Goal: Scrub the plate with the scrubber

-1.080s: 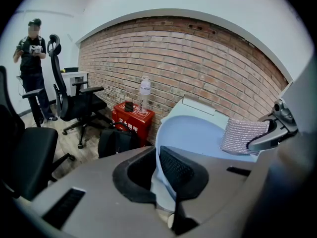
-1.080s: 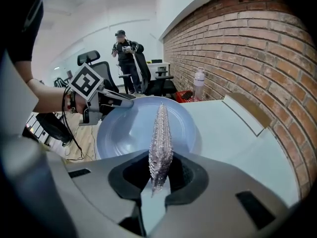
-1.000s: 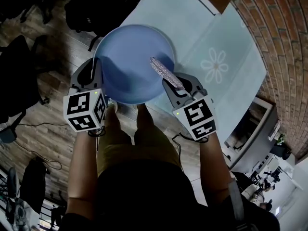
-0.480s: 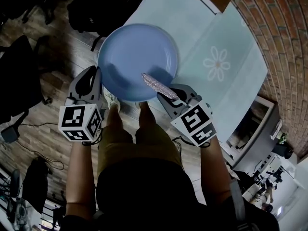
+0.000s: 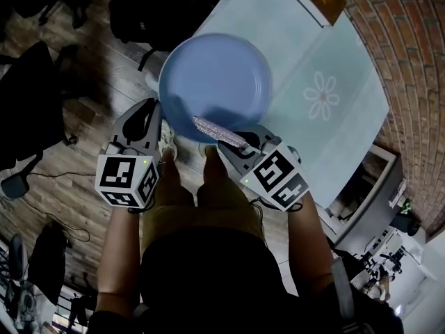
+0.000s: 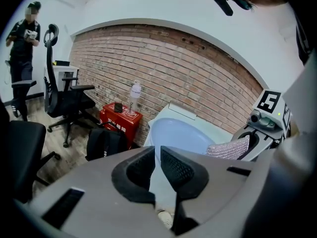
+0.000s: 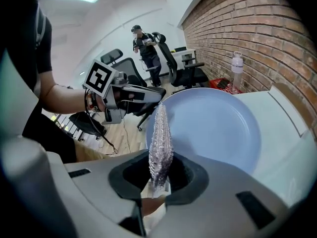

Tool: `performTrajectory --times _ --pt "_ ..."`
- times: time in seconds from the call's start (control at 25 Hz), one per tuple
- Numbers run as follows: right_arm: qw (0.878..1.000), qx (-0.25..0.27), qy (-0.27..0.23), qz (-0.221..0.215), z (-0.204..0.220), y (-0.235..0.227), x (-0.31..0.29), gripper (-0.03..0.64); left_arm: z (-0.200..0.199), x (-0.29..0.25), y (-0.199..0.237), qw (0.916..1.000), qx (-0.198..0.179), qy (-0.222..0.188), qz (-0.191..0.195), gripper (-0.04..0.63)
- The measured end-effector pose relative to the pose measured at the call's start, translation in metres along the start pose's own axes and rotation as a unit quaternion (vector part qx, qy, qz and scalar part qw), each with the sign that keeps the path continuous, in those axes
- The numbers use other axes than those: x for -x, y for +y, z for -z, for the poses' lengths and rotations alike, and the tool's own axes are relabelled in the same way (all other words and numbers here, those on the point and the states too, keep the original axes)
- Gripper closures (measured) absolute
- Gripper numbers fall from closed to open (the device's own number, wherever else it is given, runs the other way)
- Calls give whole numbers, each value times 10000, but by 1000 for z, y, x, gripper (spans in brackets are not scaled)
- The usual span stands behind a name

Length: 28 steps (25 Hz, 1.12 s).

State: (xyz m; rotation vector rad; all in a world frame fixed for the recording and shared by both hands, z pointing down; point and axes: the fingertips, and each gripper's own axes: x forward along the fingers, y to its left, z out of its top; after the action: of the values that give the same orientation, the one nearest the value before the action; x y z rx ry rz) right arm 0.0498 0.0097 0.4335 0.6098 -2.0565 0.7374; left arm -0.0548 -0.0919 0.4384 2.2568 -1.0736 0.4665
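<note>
Moved: your scrubber (image 5: 215, 132) has swept across the plate (image 5: 215, 72) from its right side to its near rim, and the plate now sits a little farther right in the head view.
Right fingers: your right gripper (image 7: 158, 175) pinches the scrubber's end, with the strip edge-on.
Left fingers: your left gripper (image 6: 154, 165) is almost pressed together, clamping the plate's rim.
Plate: in the air, partly over the tabletop (image 5: 327, 61) and partly over the floor.
Meaning: one stroke looks done, and more passes are likely needed.
</note>
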Motion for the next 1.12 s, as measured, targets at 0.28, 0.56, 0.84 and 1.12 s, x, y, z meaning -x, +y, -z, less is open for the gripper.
performTrajectory --times 0.28,0.56,0.84,1.12 --pt "9996 265 -34 -96 -32 -2 -18 528 3 4 3 9999 -6 -10 127 560" --pt "9985 490 -238 9 -66 -19 -34 528 -4 4 8 9998 27 -133 159 560" --pt "9963 379 -487 602 -87 -46 -42 528 -14 -1 9 9996 24 -234 147 560" --pt "9928 316 -457 1061 -91 -76 -45 528 -19 -12 1 9996 -62 -210 161 560"
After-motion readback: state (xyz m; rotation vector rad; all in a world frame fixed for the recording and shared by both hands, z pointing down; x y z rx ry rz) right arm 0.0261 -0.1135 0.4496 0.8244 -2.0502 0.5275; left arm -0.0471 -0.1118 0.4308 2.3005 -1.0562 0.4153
